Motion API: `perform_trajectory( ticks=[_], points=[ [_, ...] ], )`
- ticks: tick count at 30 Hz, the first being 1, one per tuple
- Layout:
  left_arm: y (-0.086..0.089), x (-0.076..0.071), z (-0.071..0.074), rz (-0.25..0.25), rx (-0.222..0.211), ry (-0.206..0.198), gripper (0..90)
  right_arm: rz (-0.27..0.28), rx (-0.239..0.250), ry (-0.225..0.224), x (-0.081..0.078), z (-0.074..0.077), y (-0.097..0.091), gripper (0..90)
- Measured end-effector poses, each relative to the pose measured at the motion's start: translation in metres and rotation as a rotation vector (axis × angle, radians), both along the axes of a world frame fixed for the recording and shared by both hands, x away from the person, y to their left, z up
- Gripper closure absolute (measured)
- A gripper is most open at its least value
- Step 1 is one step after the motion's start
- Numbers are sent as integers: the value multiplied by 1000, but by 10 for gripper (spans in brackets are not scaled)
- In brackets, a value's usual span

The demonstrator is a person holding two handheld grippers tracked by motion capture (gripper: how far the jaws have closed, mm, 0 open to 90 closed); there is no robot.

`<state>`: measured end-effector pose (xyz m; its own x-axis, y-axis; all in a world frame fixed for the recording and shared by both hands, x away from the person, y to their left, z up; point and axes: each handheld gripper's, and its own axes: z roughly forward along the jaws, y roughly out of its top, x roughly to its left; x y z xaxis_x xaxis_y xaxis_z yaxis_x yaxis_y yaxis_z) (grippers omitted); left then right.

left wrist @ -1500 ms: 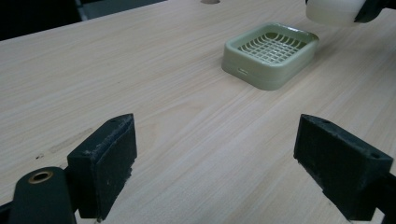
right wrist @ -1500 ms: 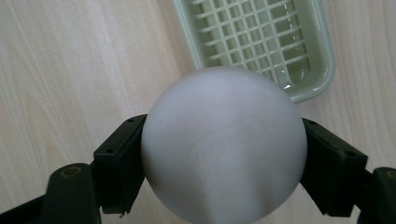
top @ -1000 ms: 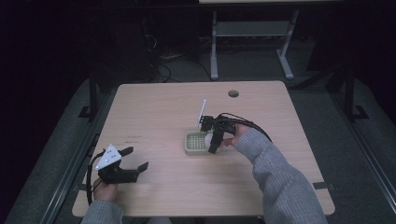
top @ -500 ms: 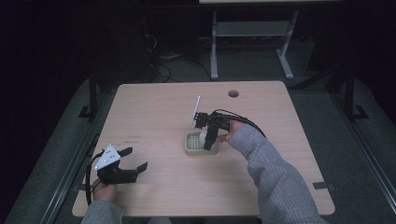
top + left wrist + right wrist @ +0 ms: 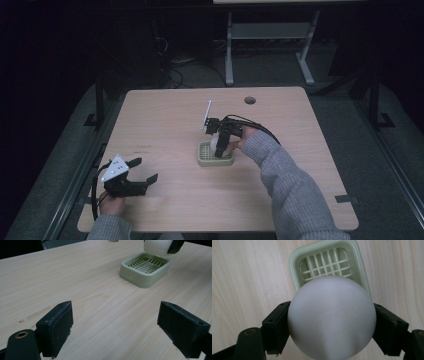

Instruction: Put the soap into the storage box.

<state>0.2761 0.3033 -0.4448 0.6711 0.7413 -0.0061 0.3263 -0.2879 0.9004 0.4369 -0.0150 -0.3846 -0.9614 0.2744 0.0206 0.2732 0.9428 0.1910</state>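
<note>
Now | right claw point(image 5: 332, 327) clamped on white ball point(image 5: 332, 317), held just above green slatted dish point(image 5: 215, 154) mid-bench point(image 5: 165, 115) | left claw point(image 5: 120, 327) wide apart, empty, low over bench near front-left corner

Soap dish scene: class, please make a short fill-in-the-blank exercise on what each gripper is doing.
1. The right gripper holds a white ____.
2. The ball hangs above a pale green ____.
3. The jaws of the left gripper stand ____.
4. The soap dish rests on a wooden ____.

Missing words: ball; soap dish; open; table
</note>
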Motion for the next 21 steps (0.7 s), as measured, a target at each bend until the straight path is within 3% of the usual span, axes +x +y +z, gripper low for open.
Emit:
perform_trajectory(
  ticks=[21],
  points=[
    [2,-2,1,-1,-3,2,128,-3,-5,-12,8,-18,12,230]
  ],
)
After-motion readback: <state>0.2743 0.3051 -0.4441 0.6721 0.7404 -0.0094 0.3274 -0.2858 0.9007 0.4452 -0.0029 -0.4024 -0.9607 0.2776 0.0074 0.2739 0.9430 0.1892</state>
